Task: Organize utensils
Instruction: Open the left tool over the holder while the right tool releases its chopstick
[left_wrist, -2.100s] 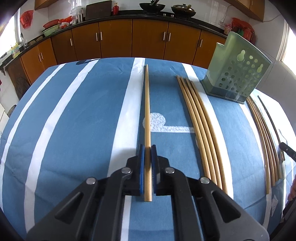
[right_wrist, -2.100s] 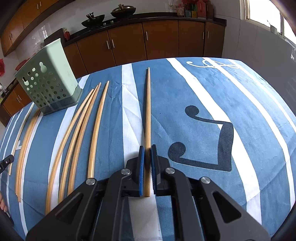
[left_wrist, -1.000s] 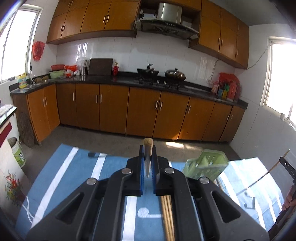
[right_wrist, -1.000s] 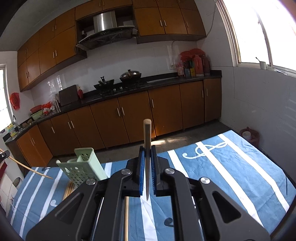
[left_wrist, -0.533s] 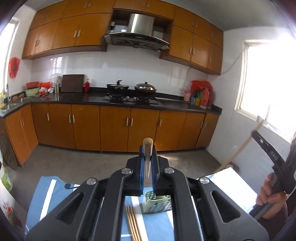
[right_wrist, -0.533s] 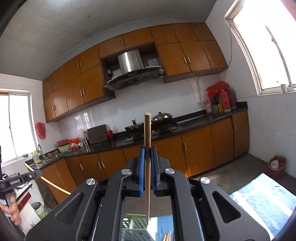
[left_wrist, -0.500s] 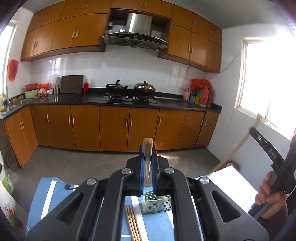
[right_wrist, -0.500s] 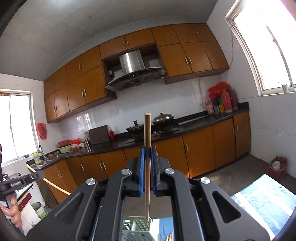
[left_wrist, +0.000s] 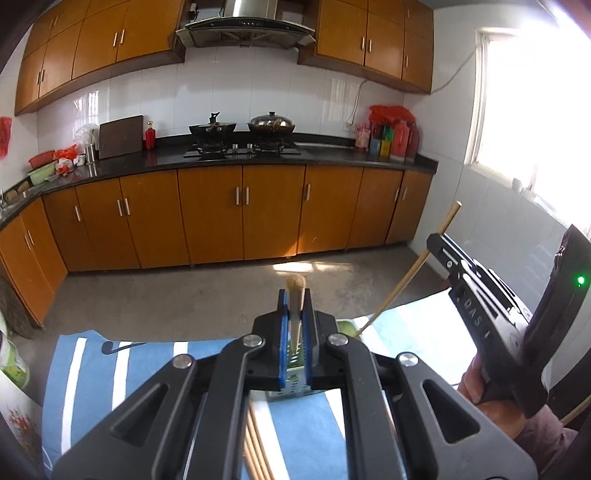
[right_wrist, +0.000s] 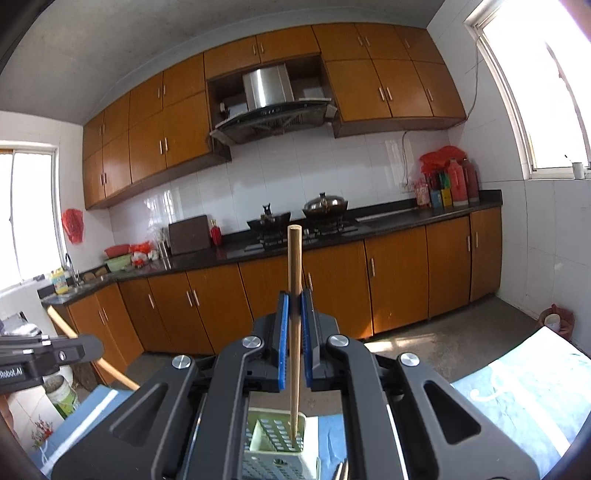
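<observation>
My left gripper (left_wrist: 295, 308) is shut on a wooden chopstick (left_wrist: 295, 295), held upright above the pale green perforated holder (left_wrist: 293, 382). My right gripper (right_wrist: 294, 306) is shut on a second chopstick (right_wrist: 294, 295), also upright, with its lower tip inside the open top of the holder (right_wrist: 275, 437). In the left wrist view the right gripper (left_wrist: 439, 240) stands at the right with its chopstick (left_wrist: 406, 275) slanting down toward the holder's rim. In the right wrist view the left gripper (right_wrist: 96, 345) and its chopstick (right_wrist: 110, 369) show at the left edge.
The table has a blue and white striped cloth (left_wrist: 92, 369). Several more chopsticks (left_wrist: 256, 450) lie on it in front of the holder. Kitchen cabinets (left_wrist: 240, 214) and a counter with pots (left_wrist: 240, 147) stand beyond the table.
Both grippers lifted their chopsticks off the cloth, turned them upright and brought them over the holder. The right chopstick's tip has come down into the holder's opening.
</observation>
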